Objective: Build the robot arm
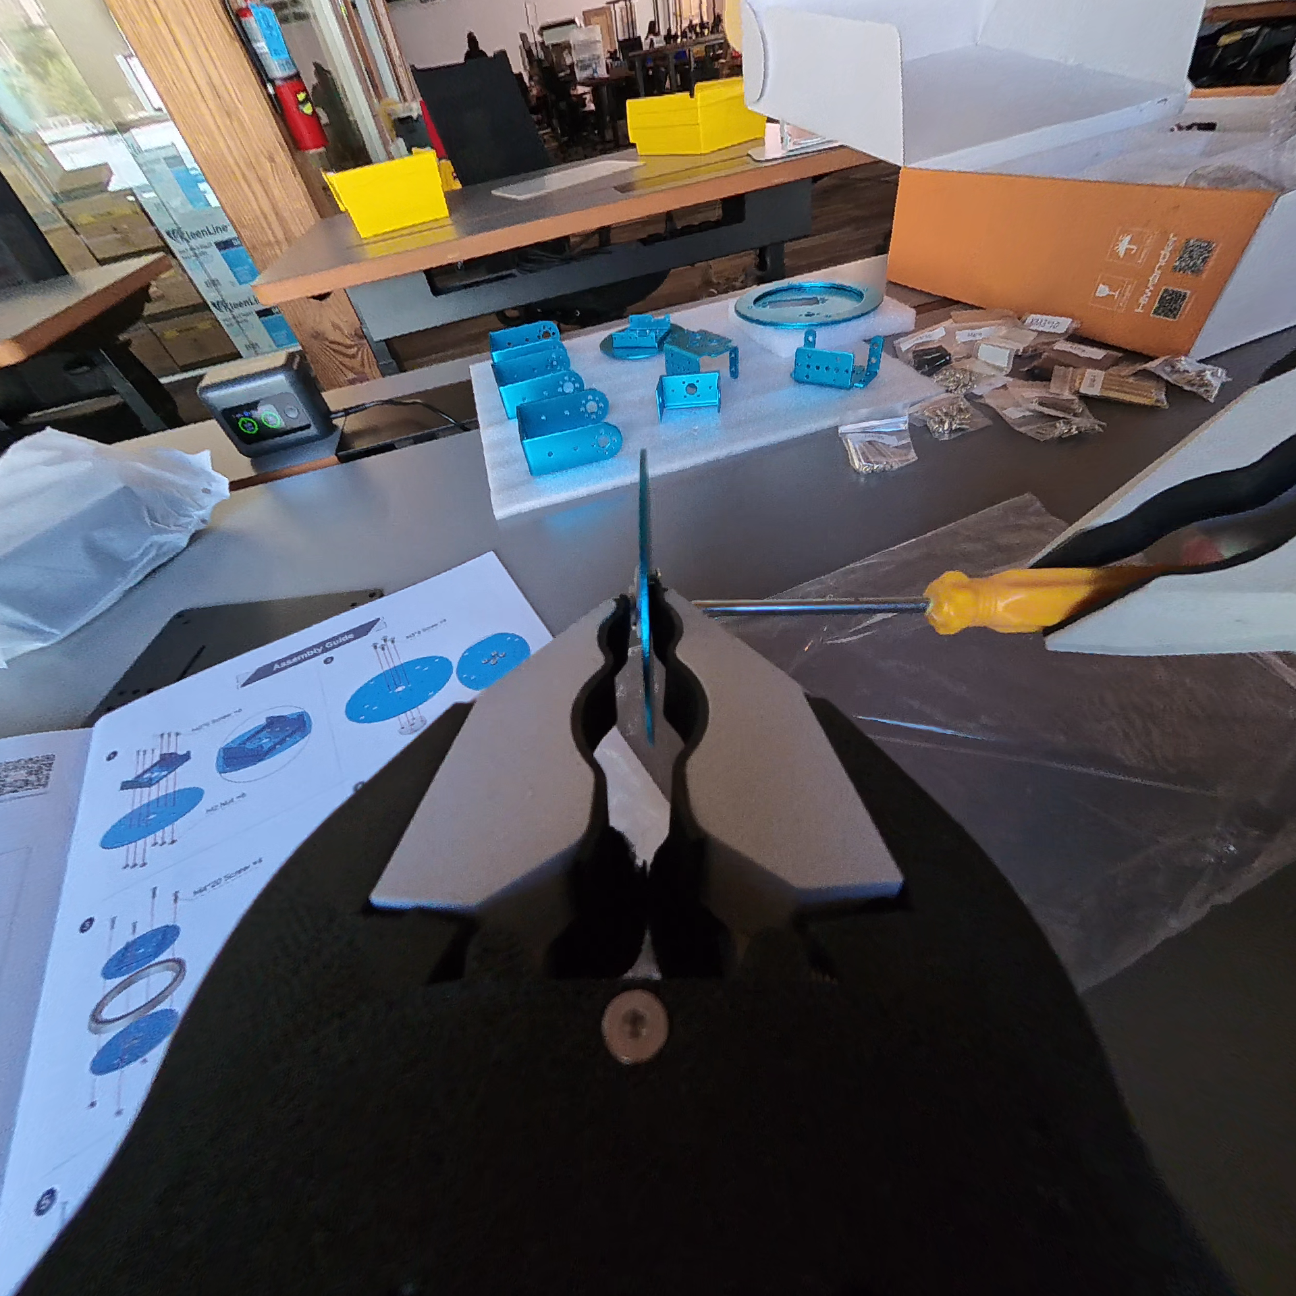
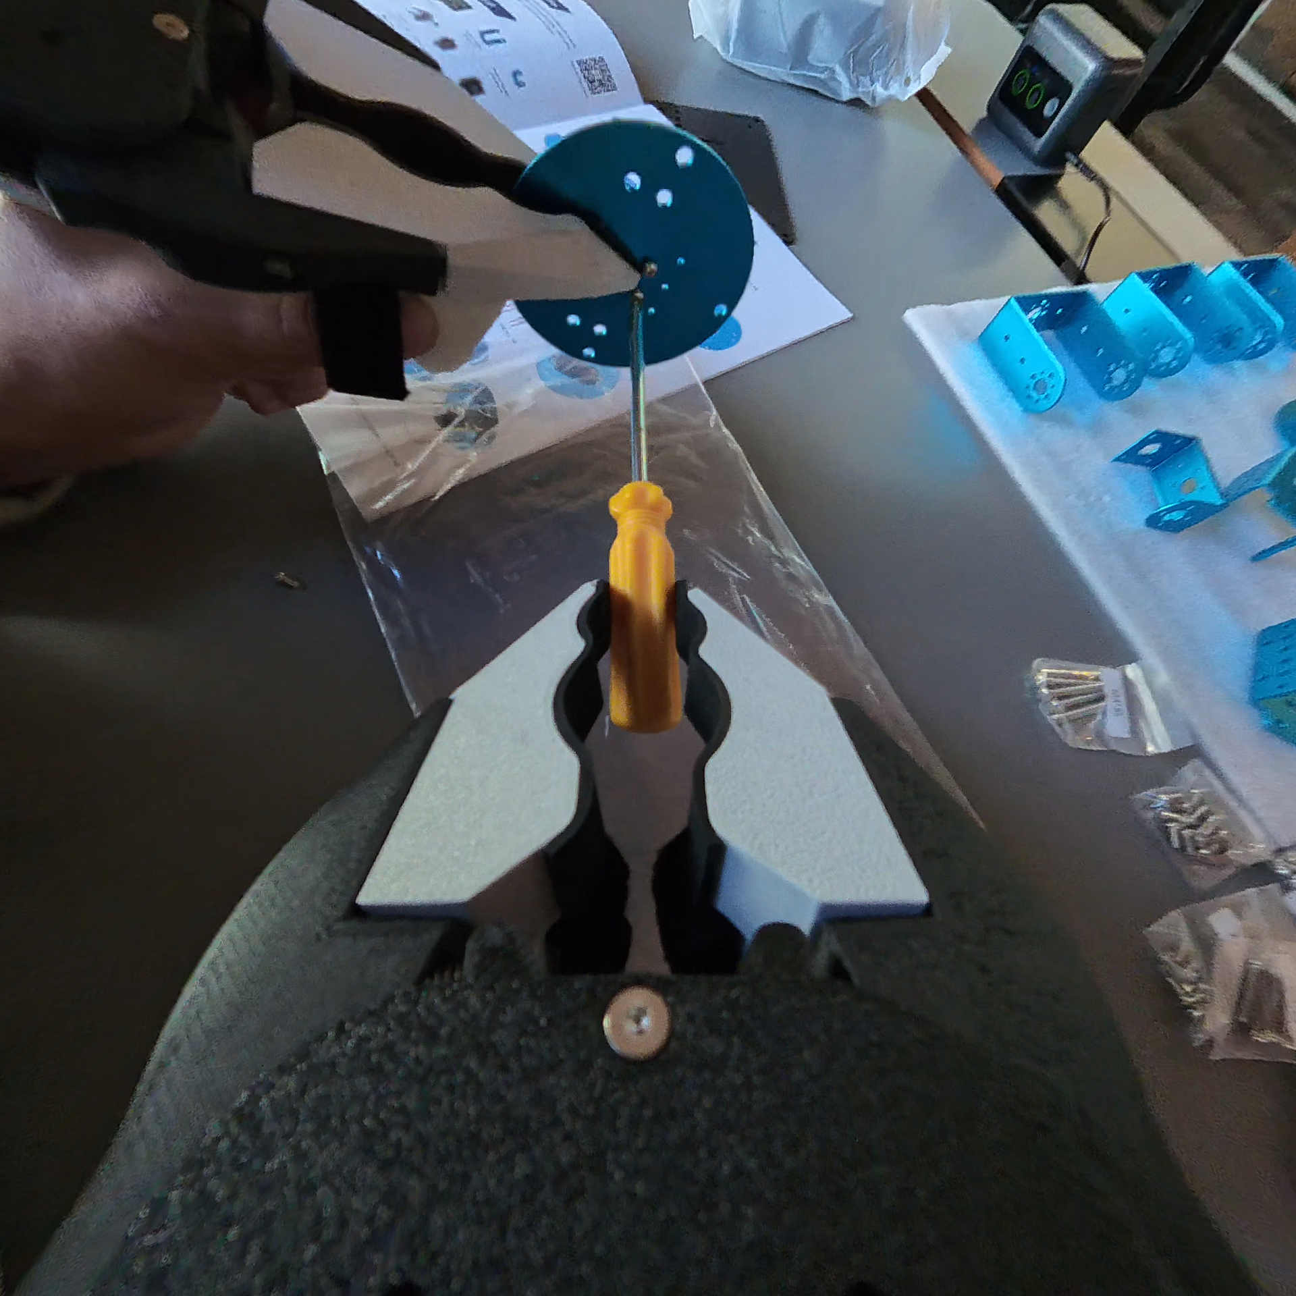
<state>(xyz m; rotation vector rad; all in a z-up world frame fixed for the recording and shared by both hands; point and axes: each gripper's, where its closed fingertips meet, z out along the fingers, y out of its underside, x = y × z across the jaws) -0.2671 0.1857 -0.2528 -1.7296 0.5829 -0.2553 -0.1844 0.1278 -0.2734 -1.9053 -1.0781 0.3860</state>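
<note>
My left gripper [image 1: 644,610] is shut on a round blue metal disc [image 1: 644,547], held upright and edge-on above the table; in the right wrist view the disc [image 2: 673,231] shows its flat face with several holes. My right gripper [image 2: 642,596] is shut on the orange handle of a screwdriver [image 2: 642,617]. Its shaft reaches to a small screw near the disc's middle [image 2: 638,294]. In the left wrist view the screwdriver [image 1: 1010,599] comes in level from the right and its tip meets the disc beside my fingertips. A person's hand [image 2: 140,336] holds the left gripper.
An open assembly booklet [image 1: 280,701] lies at left, a clear plastic bag [image 1: 982,736] under the tools. A white foam sheet [image 1: 561,484] carries several blue brackets [image 1: 561,414]. Bags of screws [image 1: 1017,379], an orange box [image 1: 1052,245], a small grey device [image 1: 270,407] and a loose screw [image 2: 287,580] lie around. The grippers' ends are close to 11 cm from one another. The loose screw [image 2: 287,580] is about 12 cm from my right fingertips.
</note>
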